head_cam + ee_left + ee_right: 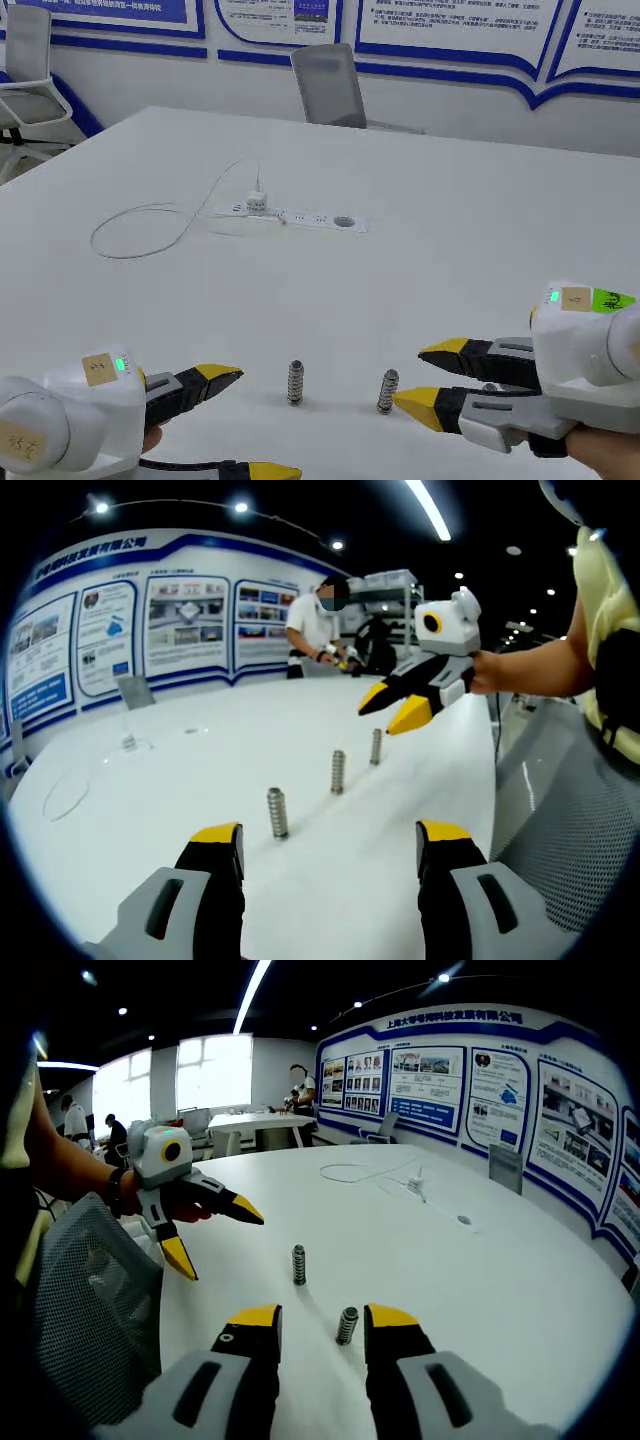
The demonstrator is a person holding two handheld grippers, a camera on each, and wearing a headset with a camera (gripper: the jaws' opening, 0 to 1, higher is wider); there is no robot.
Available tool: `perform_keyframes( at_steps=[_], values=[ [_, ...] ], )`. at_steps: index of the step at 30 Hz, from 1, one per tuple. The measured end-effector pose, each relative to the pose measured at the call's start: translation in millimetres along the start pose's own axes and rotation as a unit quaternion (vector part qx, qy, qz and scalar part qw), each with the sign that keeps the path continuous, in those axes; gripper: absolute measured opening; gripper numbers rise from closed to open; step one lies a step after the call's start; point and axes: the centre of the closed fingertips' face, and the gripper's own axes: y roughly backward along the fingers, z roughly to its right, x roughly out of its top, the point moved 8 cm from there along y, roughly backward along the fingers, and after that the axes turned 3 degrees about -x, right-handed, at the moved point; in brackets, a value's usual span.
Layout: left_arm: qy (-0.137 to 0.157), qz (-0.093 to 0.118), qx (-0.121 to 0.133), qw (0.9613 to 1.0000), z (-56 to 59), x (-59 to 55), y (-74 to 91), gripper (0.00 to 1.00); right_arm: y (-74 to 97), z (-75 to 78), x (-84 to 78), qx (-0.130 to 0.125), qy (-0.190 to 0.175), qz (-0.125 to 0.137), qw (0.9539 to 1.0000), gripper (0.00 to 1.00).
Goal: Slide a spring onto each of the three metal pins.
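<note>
Head view: two hand-held grippers hover low over a white counter [450, 250]. The left gripper [248, 422] sits at 7 o'clock with its yellow-tipped jaws spread wide and empty. The right gripper [422, 375] sits at 4 o'clock, jaws parted more narrowly and also empty.

Between them, at 6 o'clock, the left pin [295, 381] stands upright and the middle pin [387, 391] leans slightly, just beside the right gripper's lower jaw tip. What appears to be the third pin [489, 387] peeks out between the right gripper's jaws, mostly hidden.

At 12 o'clock from the pins lie a power strip [290, 214] and a looping white cable [140, 225], with a grey chair [330, 85] beyond the counter's far edge.

Left gripper view: all three pins stand in a row running toward 1 o'clock, and each looks wrapped in a coiled spring [277, 815]. The right gripper [392, 712] is poised above the farthest.

Right gripper view: the middle pin [347, 1325] stands framed between its own jaws.
</note>
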Motion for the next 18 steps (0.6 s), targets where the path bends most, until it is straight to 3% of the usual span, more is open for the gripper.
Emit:
perform_keyframes(
  at_steps=[18],
  values=[
    [-0.003, -0.003, -0.002, 1.0000, -2.4, 1.1, 0.0, 0.72, 36.5, 22.6, -28.1, -0.036, -0.015, 0.002, 0.9992, 0.39]
  ],
)
